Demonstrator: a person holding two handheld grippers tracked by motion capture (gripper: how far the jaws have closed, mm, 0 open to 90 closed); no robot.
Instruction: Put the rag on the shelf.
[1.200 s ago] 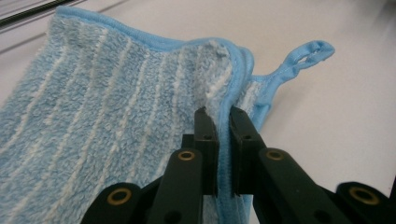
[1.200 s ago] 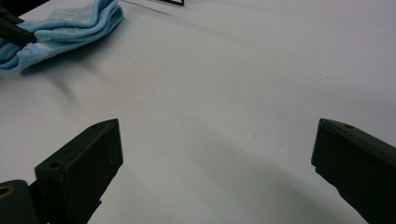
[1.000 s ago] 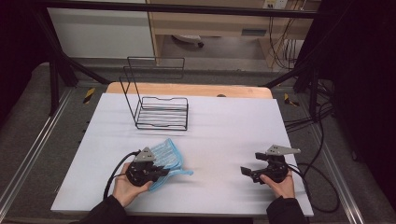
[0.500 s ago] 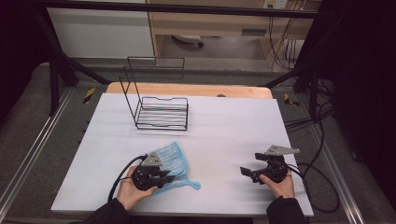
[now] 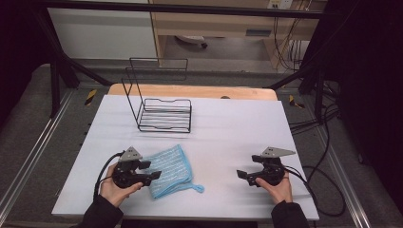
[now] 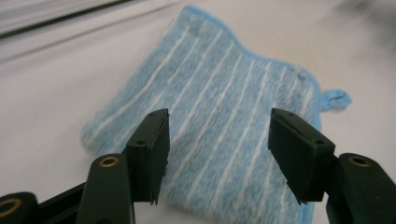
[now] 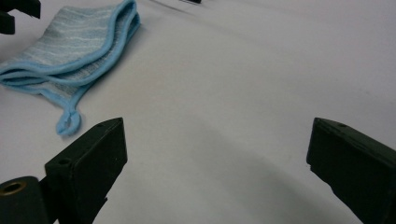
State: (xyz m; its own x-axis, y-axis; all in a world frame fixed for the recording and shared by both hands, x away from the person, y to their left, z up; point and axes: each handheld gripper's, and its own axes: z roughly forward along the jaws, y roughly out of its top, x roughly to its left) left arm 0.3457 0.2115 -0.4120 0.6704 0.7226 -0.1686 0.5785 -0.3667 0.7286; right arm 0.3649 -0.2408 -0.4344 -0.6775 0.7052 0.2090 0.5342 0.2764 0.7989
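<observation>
A light-blue striped cloth (image 5: 172, 170) lies folded on the white table (image 5: 237, 128), its hanging loop (image 5: 199, 188) trailing toward the front right. My left gripper (image 5: 149, 170) sits at the cloth's left edge, open, with nothing between its jaws. In the left gripper view the cloth (image 6: 219, 107) lies just beyond and under the open left gripper (image 6: 218, 140). My right gripper (image 5: 247, 168) rests on bare table well to the right, open and empty. The right gripper view looks past the open right gripper (image 7: 215, 140) to the cloth (image 7: 70, 42) at upper left.
A black wire rack (image 5: 164, 114) with a tall back stands on the table behind the cloth. A wooden board (image 5: 190, 91) edges the table's far side. Cables (image 5: 328, 142) trail off the right side.
My left gripper has drawn back to the left off the cloth. The cloth now lies flatter, with its loop out to the right. My right gripper has stayed put.
</observation>
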